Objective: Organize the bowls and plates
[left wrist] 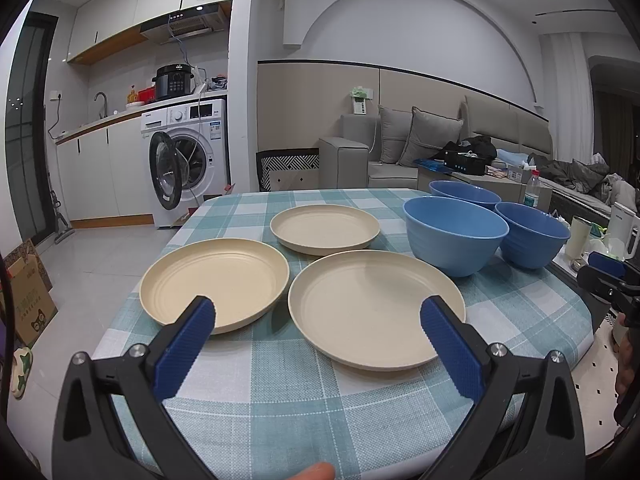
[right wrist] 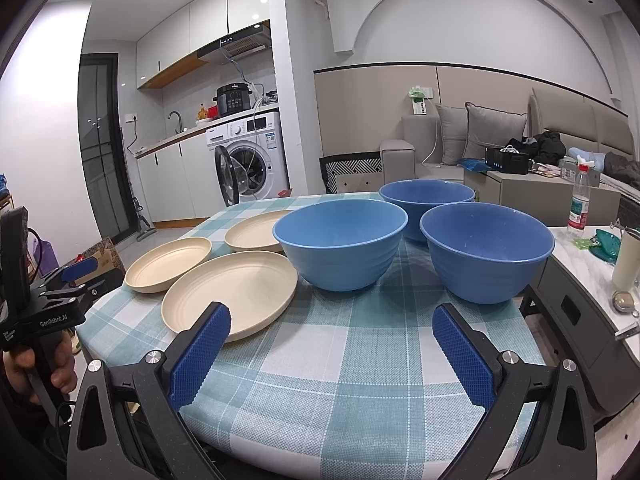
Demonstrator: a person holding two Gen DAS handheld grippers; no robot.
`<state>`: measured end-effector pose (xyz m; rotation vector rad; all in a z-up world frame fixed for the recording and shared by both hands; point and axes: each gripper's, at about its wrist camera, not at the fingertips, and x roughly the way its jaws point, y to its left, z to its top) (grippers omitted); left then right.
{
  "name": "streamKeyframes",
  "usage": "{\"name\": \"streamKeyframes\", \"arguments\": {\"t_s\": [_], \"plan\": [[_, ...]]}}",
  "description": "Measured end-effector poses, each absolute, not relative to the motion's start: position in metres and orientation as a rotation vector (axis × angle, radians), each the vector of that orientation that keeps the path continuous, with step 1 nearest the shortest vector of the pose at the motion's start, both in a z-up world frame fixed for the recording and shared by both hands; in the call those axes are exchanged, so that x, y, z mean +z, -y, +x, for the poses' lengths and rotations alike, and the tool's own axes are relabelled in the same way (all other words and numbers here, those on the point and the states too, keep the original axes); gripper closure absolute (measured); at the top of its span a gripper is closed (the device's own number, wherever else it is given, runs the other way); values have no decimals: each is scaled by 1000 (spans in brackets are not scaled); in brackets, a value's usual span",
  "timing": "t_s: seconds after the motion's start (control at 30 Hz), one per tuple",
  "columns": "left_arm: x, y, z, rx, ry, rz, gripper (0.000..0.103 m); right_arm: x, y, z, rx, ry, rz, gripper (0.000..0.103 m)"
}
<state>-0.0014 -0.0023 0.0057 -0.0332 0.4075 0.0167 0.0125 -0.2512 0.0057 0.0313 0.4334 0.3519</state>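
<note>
Plates: three beige, each lying flat on the checked tablecloth [left wrist: 280, 392], left side – near plate [left wrist: 376, 308], left plate [left wrist: 214, 280], far plate [left wrist: 325, 229]. Bowls: three blue, upright, right side – front bowl [right wrist: 340, 242], right bowl [right wrist: 486, 250], back bowl [right wrist: 426, 200], none stacked. Left gripper [left wrist: 318, 322] jaws spread wide, empty, over near edge. Right gripper [right wrist: 331, 330] also wide, empty, facing the bowls.
</note>
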Motion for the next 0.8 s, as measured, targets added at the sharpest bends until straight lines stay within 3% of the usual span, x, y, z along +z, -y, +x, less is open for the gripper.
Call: {"name": "streamKeyframes", "arguments": {"t_s": [0.8], "plan": [[8,-1,0,25,-404,-34,0,6,251,12,353,-435,28,0]]}}
